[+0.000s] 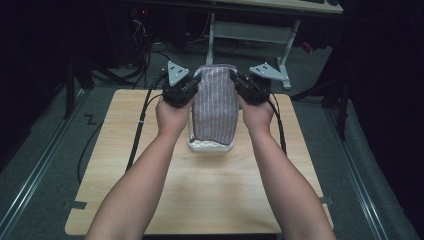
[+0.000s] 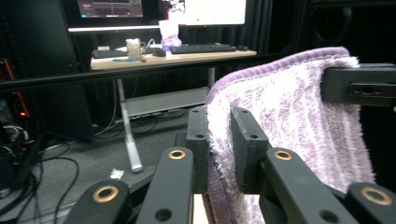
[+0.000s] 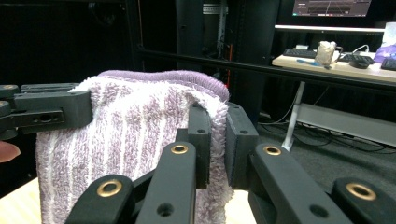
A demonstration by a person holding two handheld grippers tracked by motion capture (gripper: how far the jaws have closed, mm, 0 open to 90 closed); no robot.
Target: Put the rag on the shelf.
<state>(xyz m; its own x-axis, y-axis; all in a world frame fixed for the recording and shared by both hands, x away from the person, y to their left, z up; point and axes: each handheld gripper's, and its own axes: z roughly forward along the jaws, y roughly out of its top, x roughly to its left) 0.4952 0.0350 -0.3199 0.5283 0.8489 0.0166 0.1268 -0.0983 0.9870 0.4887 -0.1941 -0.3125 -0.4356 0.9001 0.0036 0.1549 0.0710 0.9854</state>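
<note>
Two bare forearms enter the high view from 6 o'clock, each hand wrapped around a gripper over the far half of the light wooden counter (image 1: 200,195). Left gripper (image 1: 194,82) sits at about 11 o'clock from counter centre, right gripper (image 1: 237,82) at about 1 o'clock, and between them hangs a purple-and-white striped towel (image 1: 215,105), lifted by its top corners and draping straight down. Towel's lower edge reaches a white tray-like object (image 1: 210,146) lying on the counter near its middle; whether cloth and tray touch cannot be told. Left gripper view: both black jaws pressed onto the fluffy towel (image 2: 299,116) edge, pinching it, cloth running off toward 3 o'clock, where the other gripper's jaw (image 2: 359,86) clamps the opposite corner. Right gripper view: its jaws likewise closed on the towel (image 3: 126,140) corner, cloth running toward 9 o'clock to the other gripper's jaw (image 3: 46,114), with a fingertip (image 3: 8,151) just below it. Grey three-cornered plates ride on both grippers, cables trailing back along the counter. Background at 12 o'clock: a desk (image 2: 173,56) with keyboard (image 2: 203,47), monitors, floor cables.
</note>
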